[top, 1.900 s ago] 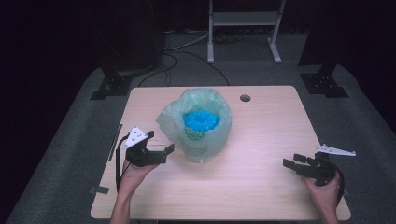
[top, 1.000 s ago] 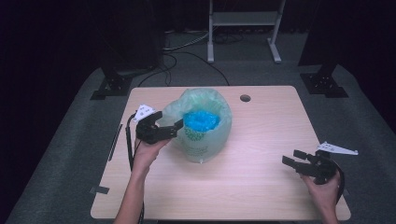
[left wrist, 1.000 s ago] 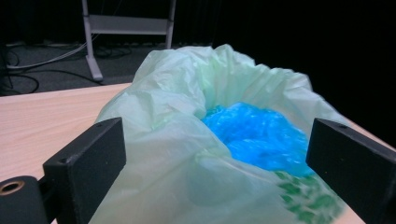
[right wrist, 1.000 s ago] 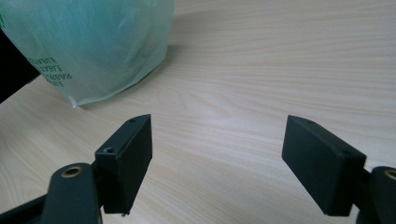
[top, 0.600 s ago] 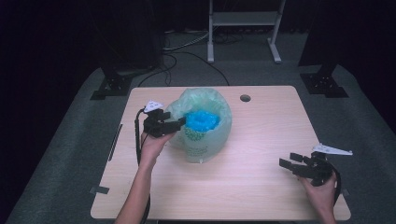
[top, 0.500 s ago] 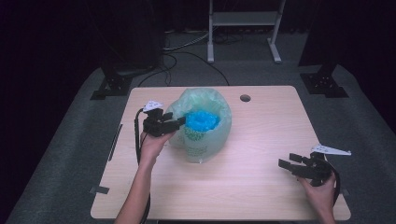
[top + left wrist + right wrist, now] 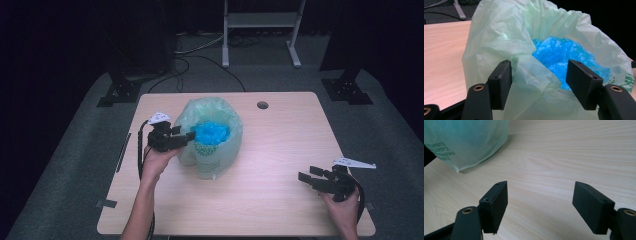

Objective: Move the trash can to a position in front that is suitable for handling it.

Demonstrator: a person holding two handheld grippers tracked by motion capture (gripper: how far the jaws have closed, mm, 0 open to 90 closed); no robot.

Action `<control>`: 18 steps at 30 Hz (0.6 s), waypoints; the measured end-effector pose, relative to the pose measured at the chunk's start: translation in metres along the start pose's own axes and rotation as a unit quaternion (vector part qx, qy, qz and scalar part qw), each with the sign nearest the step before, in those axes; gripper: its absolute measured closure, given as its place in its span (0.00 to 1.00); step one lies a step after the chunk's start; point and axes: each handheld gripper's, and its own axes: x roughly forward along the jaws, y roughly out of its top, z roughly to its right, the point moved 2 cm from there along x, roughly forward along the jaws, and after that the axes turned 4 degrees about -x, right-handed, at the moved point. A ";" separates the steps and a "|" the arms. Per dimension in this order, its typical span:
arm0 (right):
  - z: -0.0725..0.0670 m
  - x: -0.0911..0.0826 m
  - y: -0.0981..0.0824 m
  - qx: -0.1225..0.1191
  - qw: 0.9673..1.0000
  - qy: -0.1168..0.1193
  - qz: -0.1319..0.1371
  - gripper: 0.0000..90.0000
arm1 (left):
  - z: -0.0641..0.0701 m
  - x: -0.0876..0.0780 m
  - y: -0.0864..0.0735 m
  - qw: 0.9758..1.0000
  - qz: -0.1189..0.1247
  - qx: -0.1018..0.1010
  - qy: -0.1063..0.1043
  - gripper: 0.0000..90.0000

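Observation:
A pale green plastic bag (image 7: 216, 159) stands open at the middle of the wooden table (image 7: 285, 145), with crumpled blue plastic (image 7: 212, 132) inside it. My left gripper (image 7: 190, 136) is at the bag's left rim. In the left gripper view its jaws have just been closing and straddle a fold of the bag's rim (image 7: 534, 72). One jaw is outside the bag (image 7: 499, 32) and the other over the blue plastic (image 7: 556, 52), which shows in the gap. My right gripper (image 7: 307, 173) rests near the front right corner. Its jaws (image 7: 540, 192) have just closed a little and have nothing between them.
A round cable hole (image 7: 262, 105) sits near the table's far edge. A dark strip (image 7: 121, 152) and a tape piece (image 7: 106, 203) lie by the left edge. Beyond the table are black stand bases (image 7: 120, 92), (image 7: 347, 90) and a white frame (image 7: 260, 20).
My left gripper has moved up and right from the table's left side to the bag's rim, and its jaws have narrowed around a fold there. The right hand has stayed put.

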 end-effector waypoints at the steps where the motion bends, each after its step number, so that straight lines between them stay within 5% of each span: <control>1: 0.000 0.000 -0.001 -0.002 1.000 -0.002 -0.001 0.31 | -0.001 -0.003 -0.001 1.000 -0.003 0.002 0.000 0.41; 7: 0.001 0.005 -0.002 0.001 1.000 -0.008 -0.009 0.31 | 0.000 -0.014 -0.007 1.000 -0.008 0.001 -0.005 0.41; 13: 0.000 0.011 -0.004 0.000 1.000 -0.010 -0.021 0.31 | -0.003 -0.010 -0.013 0.999 0.041 -0.020 0.023 0.39; 18: 0.001 0.015 -0.003 0.003 1.000 -0.012 -0.023 0.34 | -0.007 -0.009 -0.014 0.996 0.084 -0.026 0.020 0.56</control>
